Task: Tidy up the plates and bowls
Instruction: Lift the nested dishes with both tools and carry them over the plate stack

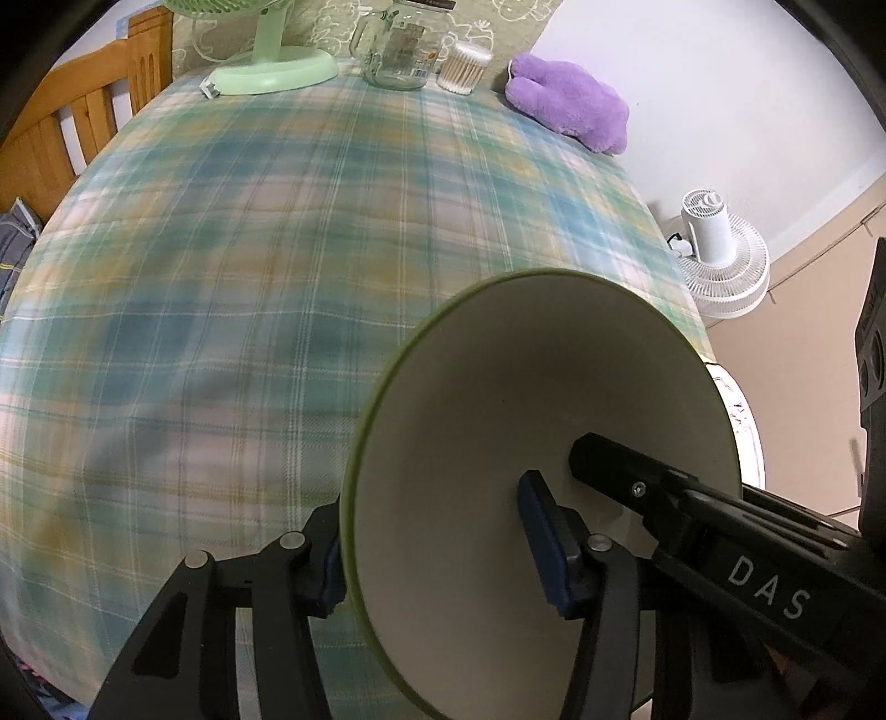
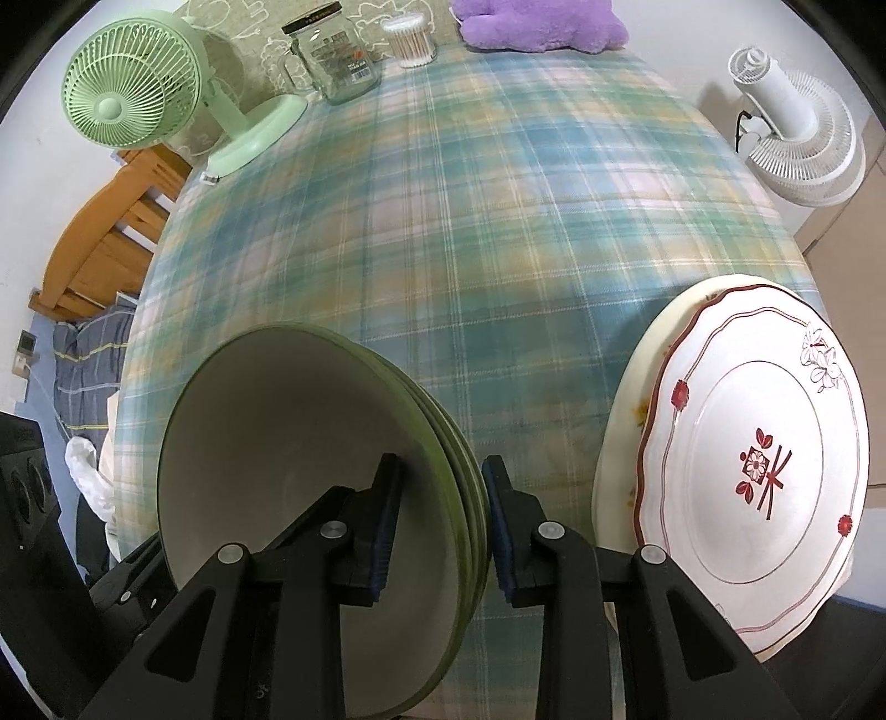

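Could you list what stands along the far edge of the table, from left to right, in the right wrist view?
Green desk fan → glass mug jar → cotton swab container → purple plush toy.

Looks like someone's home, probably a bedroom or small living space. There's a table with a plaid tablecloth, a green desk fan, a glass mug jar, cotton swabs, a purple plush toy, a wooden bed frame and a white floor fan.
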A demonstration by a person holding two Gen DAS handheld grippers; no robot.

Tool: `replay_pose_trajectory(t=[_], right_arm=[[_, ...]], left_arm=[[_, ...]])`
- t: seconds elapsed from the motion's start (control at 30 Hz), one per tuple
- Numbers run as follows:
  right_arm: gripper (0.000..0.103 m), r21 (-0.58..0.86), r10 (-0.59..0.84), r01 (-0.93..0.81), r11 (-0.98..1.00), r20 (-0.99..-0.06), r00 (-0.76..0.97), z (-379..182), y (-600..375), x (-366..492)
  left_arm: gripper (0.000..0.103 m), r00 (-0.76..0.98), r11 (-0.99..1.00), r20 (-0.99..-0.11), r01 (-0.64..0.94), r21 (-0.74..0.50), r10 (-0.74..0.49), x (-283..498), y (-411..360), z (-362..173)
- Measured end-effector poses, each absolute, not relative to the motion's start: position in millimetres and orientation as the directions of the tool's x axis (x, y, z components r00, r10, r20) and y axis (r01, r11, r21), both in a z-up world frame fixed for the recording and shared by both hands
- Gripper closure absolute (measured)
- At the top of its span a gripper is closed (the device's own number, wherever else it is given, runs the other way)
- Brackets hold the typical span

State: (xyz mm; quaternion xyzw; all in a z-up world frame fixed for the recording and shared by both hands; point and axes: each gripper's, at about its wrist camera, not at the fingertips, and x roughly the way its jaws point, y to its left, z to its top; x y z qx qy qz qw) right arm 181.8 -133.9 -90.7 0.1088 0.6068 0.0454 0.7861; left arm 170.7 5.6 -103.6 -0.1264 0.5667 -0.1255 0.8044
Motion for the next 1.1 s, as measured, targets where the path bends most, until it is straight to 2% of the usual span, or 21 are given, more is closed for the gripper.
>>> replay_pose_trajectory(t=[0.33,0.77,1.1], right_arm=[[0.071,0.218,0.184,0.093,0.972,-0.942,0.282,-78.3,-128.4,177.8],[0.071,0.243,0.193,0.11,0.964,-0.919,0.343,-34.9,-140.9,161.6],[0.071,0.254,0.236,0.007,0.967,-0.906,0.351,-14.3,-183.0,158.5]], left_arm=[[0.05,0.326,0.936,-0.877,0.096,-0.339,-0.352,169.6,9.0,-88.3],[0.051,0.382,0.942,-0.861,0.129,-0.309,-0.335,159.0,-8.2,-44.1],[0.051,0.437,0.952,-0.853,0.03,-0.304,-0.286,145.4,-53.0,-27.0]])
